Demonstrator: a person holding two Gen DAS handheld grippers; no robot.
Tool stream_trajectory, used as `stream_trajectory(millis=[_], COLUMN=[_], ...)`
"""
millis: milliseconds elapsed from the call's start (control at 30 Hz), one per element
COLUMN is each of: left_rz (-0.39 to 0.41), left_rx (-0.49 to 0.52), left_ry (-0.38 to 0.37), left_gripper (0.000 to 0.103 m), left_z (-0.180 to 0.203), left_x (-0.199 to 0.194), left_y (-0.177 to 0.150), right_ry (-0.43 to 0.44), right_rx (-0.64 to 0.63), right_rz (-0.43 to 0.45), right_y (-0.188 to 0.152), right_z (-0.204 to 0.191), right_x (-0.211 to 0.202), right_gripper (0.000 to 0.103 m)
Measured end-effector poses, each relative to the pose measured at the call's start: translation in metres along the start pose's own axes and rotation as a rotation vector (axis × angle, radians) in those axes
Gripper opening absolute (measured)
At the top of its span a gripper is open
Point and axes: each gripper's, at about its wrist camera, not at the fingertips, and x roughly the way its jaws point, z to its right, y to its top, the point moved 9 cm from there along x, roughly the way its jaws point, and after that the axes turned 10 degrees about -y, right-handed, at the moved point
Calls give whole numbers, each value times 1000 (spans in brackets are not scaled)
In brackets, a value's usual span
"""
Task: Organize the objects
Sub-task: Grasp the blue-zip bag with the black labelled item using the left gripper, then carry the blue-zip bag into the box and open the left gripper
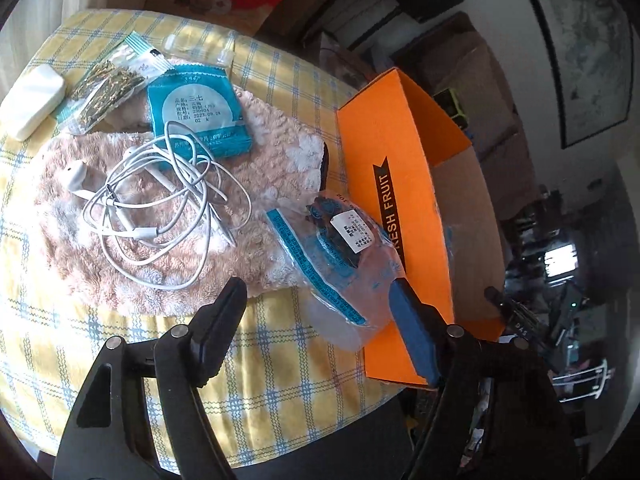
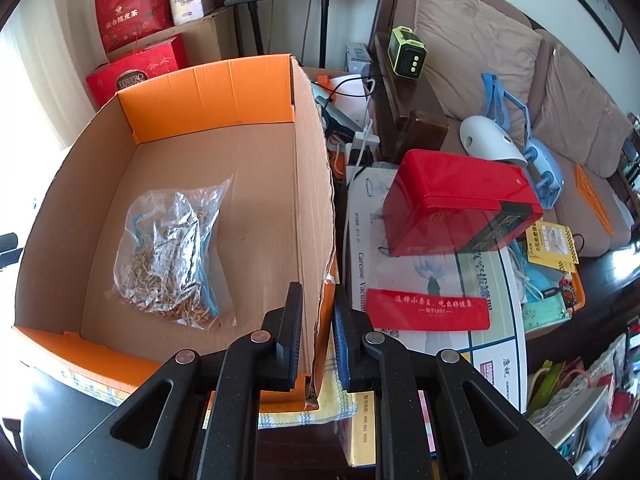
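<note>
My left gripper [image 1: 320,300] is open above the checked tablecloth [image 1: 280,360]. A clear plastic packet [image 1: 336,256] with dark contents lies by its right finger, against the orange box [image 1: 396,184]. White earphones [image 1: 160,204] and a teal packet [image 1: 196,116] lie on a pink towel [image 1: 256,248]. A bag of dried herbs [image 1: 100,92] lies farther back. My right gripper [image 2: 316,328] is shut on the right wall of the orange box [image 2: 316,200]. A clear bag of dried herbs [image 2: 172,252] lies inside the box.
A white block [image 1: 34,100] lies at the table's left edge. To the right of the box, a red tin [image 2: 456,208] sits on a large white carton [image 2: 432,280]. A sofa [image 2: 500,72] with clutter stands beyond. Red gift boxes [image 2: 136,40] stand behind the box.
</note>
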Motion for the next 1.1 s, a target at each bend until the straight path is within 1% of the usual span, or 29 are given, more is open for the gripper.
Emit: stream_trajectory(millis=[67,167,267,333,400,467,500,533,567,600,700,967,1100], left_rz=[-18,-10,5,-4,-17,-27,-29,-27,-25,-24,-5,35,64], left_rx=[-34,-56,-105,-120,-132,-130,-128,-127,-125,-124,-101,-17,19], left_ry=[-41,-52,-92,-112,-122,-119,-115,-112,-113,-113,-117,-153,-186], left_gripper=[63,58,54,52,44,23,21,17,7,5,3,1,1], left_z=[1,0,-2,-1,4,5,5,5,5,6,12,49,69], left_x=[7,12,16,21,29,32,33,34,34,35,29,13,3], left_y=[-1,3,9,11,13,15,16,17,19,20,21,32,36], right_ry=[0,-1,-1,1,2,1,0,-1,-1,-1,0,1,7], right_rx=[-1,0,0,3,4,3,2,1,1,1,1,2,7], right_rz=[1,2,1,0,-2,-2,-2,-2,-1,-1,-3,-2,-5], right_y=[0,0,0,0,-1,-1,-1,-1,-1,-1,-1,-1,-1], right_z=[0,0,0,0,0,0,0,0,0,0,-1,-1,-1], right_x=[0,0,0,0,1,1,1,1,1,1,1,1,1], right_gripper=[15,16,16,16,16,16,16,16,16,16,16,16,16])
